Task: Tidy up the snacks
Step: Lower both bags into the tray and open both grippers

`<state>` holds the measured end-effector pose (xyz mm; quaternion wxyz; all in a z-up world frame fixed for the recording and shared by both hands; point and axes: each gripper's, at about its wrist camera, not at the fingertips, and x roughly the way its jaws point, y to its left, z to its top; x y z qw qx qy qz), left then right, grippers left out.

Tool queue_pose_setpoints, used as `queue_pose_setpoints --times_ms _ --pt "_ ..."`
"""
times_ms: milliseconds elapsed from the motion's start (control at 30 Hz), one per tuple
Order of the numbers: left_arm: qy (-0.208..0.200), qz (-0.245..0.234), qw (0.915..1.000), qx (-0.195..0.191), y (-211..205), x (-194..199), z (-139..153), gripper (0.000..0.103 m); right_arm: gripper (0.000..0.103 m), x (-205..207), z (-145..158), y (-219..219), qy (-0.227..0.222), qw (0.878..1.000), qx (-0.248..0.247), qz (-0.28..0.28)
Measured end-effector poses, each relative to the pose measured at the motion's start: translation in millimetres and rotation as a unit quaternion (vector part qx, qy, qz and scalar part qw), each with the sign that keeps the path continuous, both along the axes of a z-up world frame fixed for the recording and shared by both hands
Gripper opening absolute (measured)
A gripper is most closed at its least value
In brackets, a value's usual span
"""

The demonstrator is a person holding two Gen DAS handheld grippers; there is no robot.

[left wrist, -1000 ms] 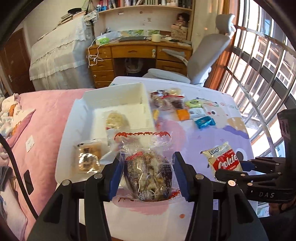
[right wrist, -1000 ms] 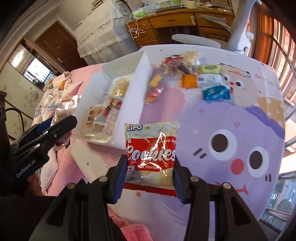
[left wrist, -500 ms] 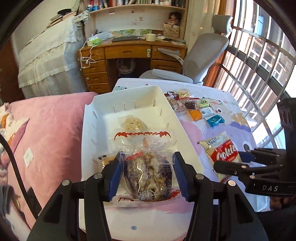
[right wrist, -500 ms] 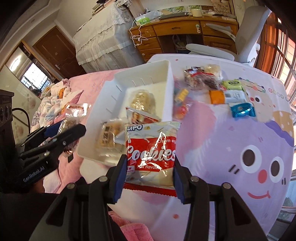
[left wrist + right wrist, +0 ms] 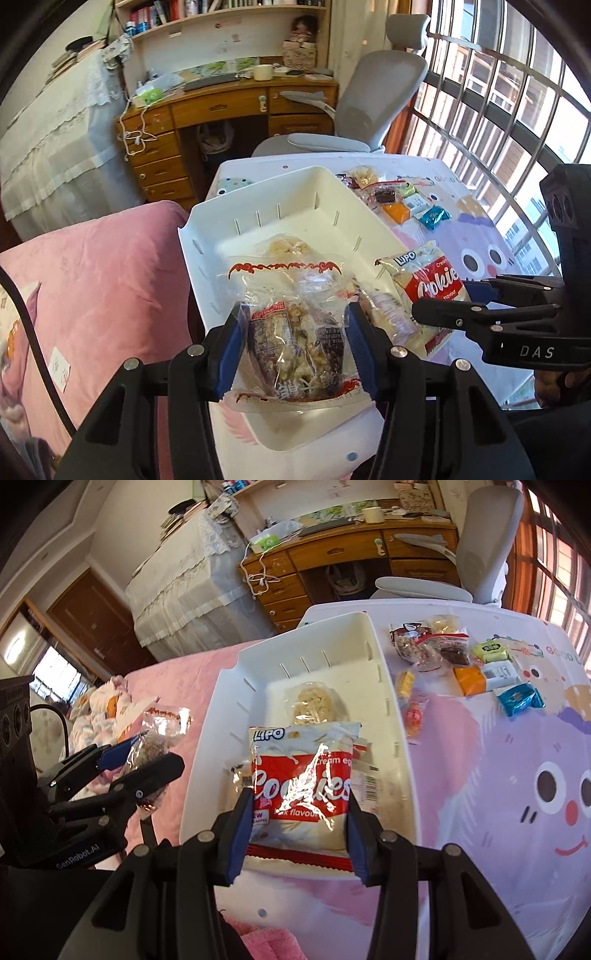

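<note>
Presently we hold two items for the bin point(image 5: 400, 775): left gripper point(image 5: 293, 347), jaws pinched on a clear nut bag point(image 5: 295, 339); right gripper point(image 5: 297, 808), jaws pinched on a cookie pack point(image 5: 301, 786). Both packs sit gripped at the flanks, hanging forward of the jaws above the bin's near end, presumably so each can drop flat beside the puffed cake point(image 5: 316, 703) lying further ahead of the jaws. Loose snacks point(image 5: 476, 672) lie ahead and to the right of our right jaws, on the cloth point(image 5: 498, 794), unsorted.
</note>
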<state>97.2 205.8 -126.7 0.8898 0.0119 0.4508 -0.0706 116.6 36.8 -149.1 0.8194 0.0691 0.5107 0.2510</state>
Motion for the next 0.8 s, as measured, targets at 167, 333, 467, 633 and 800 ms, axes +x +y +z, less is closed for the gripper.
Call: queue_pose_setpoints --times_ms 167,333,467,633,800 --pt "0.007 -0.018 0.9998 -0.008 12 11 -5 0.058 0.048 4 -4 10 0.007 1.000 -0.003 -0.030" --pt "0.023 -0.039 0.9989 -0.013 12 19 -13 0.072 0.049 3 -8 3 0.017 0.998 -0.003 -0.067" --pt "0.024 -0.053 0.9982 -0.015 6 19 -14 0.080 0.050 -1 -12 -9 0.029 0.995 -0.010 -0.099" --pt "0.042 -0.064 0.9968 -0.025 -5 24 -20 0.083 0.050 -10 -15 -27 0.046 0.990 -0.017 -0.134" --pt "0.062 -0.077 0.9946 -0.031 -23 31 -21 0.083 0.050 -23 -16 -50 0.064 0.983 -0.021 -0.169"
